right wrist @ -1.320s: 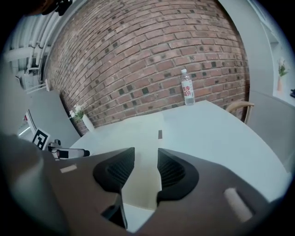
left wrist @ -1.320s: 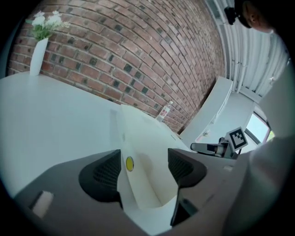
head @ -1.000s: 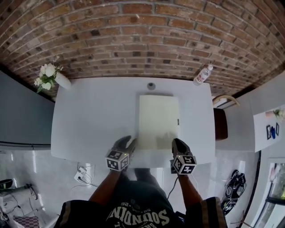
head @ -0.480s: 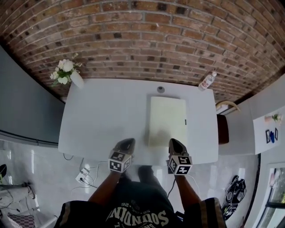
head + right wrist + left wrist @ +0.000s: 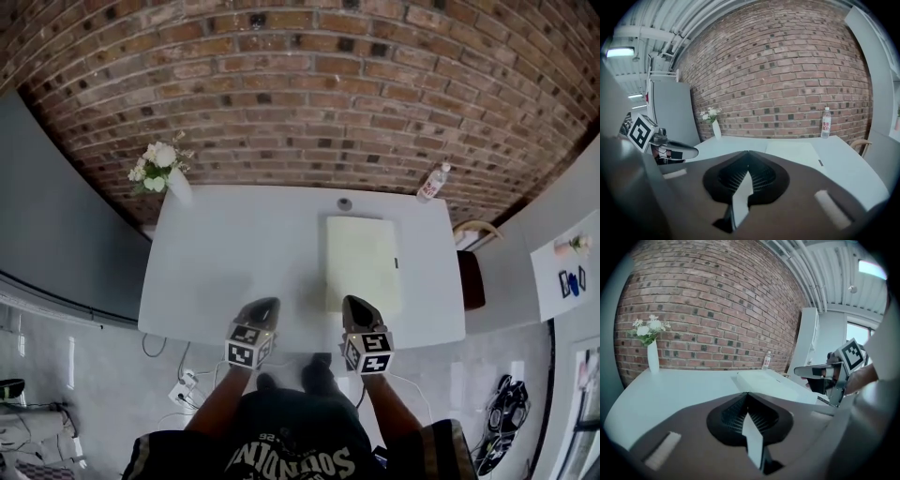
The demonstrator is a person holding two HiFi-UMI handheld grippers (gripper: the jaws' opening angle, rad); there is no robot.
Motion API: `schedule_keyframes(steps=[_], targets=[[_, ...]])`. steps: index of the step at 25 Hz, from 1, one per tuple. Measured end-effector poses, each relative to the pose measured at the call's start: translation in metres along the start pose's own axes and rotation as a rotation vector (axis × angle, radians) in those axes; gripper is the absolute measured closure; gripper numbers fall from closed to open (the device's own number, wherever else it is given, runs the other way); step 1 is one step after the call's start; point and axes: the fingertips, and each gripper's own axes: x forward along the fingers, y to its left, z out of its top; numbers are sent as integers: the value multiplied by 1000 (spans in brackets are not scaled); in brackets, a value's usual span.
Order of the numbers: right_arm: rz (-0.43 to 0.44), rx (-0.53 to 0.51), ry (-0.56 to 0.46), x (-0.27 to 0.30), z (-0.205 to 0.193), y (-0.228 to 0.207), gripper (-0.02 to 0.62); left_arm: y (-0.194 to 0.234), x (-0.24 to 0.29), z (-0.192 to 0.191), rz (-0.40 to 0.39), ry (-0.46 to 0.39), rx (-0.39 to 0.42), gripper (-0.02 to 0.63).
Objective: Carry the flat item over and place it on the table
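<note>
Seen from above, a white table stands against a brick wall. At its far left corner is a white vase of pale flowers, well away from the working area.

At the table's near edge, the left gripper hovers over bare tabletop. Its jaws are pressed together with nothing between them. Its own view shows only the table ahead, so it appears idle rather than gripping.

Just to its right is the right gripper, also at the near edge. Its jaws are closed on nothing as well, and its tips point at the near end of the flat item without touching it.

This pale, rectangular slab is the task's object. It lies flat on the right half of the table, its long sides running away from the person. It rests fully on the surface, and both claws are empty, so the placing looks done.

Beyond its far end sits a small round object, too small to identify. A water bottle stands upright at the far right corner. A chair is beside the table's right edge.
</note>
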Motion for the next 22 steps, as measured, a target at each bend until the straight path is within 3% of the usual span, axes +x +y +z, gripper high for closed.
schedule_keyframes(steps=[12,22], targets=[[-12,-44,-172,-28,77,30,595,23,-44,66,6,-121,67,597],[-23,-65,-233,-44,105,51,595,33,-71,94,6,-178,101,597]])
